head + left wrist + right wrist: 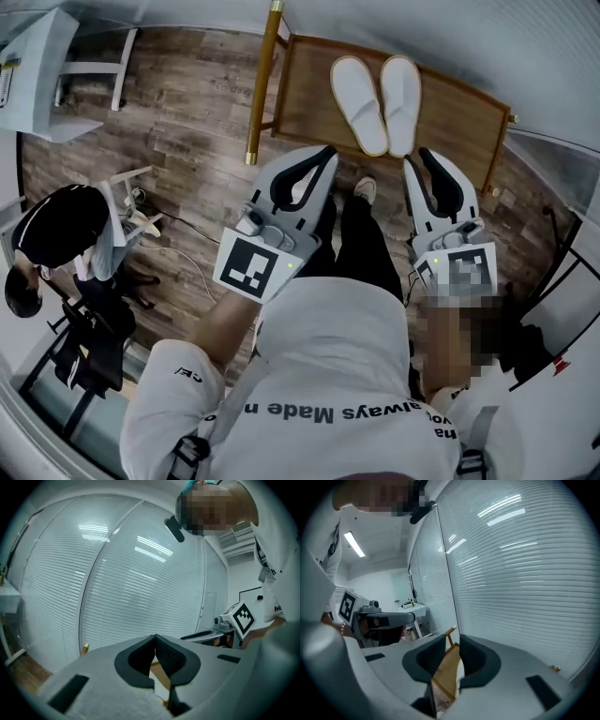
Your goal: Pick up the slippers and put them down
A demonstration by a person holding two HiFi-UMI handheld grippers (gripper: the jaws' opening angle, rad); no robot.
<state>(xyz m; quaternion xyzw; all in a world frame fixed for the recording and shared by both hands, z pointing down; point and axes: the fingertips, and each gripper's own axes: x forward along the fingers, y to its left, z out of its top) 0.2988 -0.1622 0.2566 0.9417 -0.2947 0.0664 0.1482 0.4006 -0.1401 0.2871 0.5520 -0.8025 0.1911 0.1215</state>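
Two white slippers [375,101] are lying side by side on the wooden bench [309,98]. Short of the bench, I am holding my left gripper [323,156] pinched together and my right gripper [417,157] barely parted, both empty. Jaws this narrow are risking shoving the slippers away.

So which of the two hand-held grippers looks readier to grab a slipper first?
Probably the right hand-held gripper: its jaws stand apart and empty, just short of the right slipper. The left hand-held gripper is about as near the left slipper, but its jaws are shut.
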